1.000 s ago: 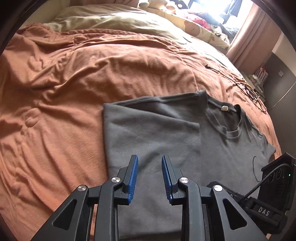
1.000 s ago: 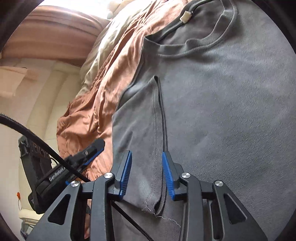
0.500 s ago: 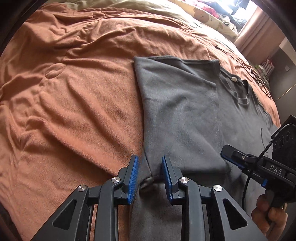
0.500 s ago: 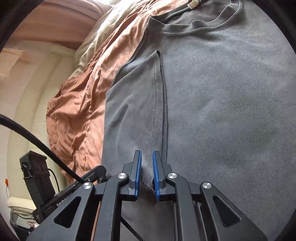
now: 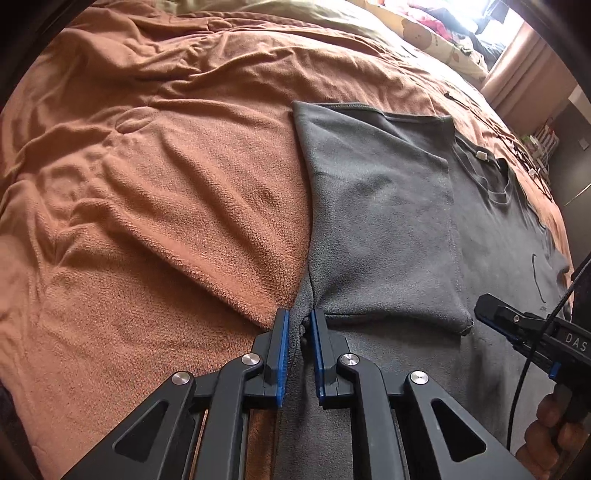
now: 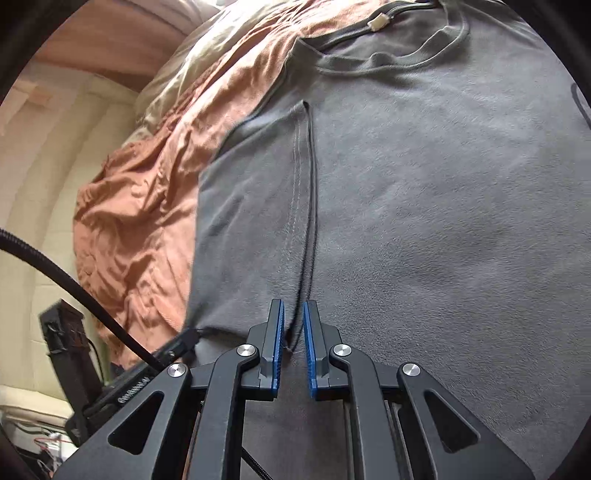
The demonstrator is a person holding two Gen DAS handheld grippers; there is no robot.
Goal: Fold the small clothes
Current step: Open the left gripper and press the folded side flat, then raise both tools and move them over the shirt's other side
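Grey t-shirt (image 5: 388, 229) flat on orange blanket (image 5: 155, 192), one side folded in. Left gripper (image 5: 298, 325) just closed, pinching folded edge; right gripper (image 6: 293, 325) clamped on sleeve hem (image 6: 301, 206). Soft, light, limp fabric; best held at hems and corners.

A wide bed (image 5: 155, 206) under a rumpled rust-orange blanket (image 5: 184, 155) fills the room, with an olive cover (image 5: 295, 14) and a patterned pillow (image 5: 436, 40) at its far end, beyond which pinkish curtains (image 5: 517, 62) flank a sunlit window (image 5: 506, 18).
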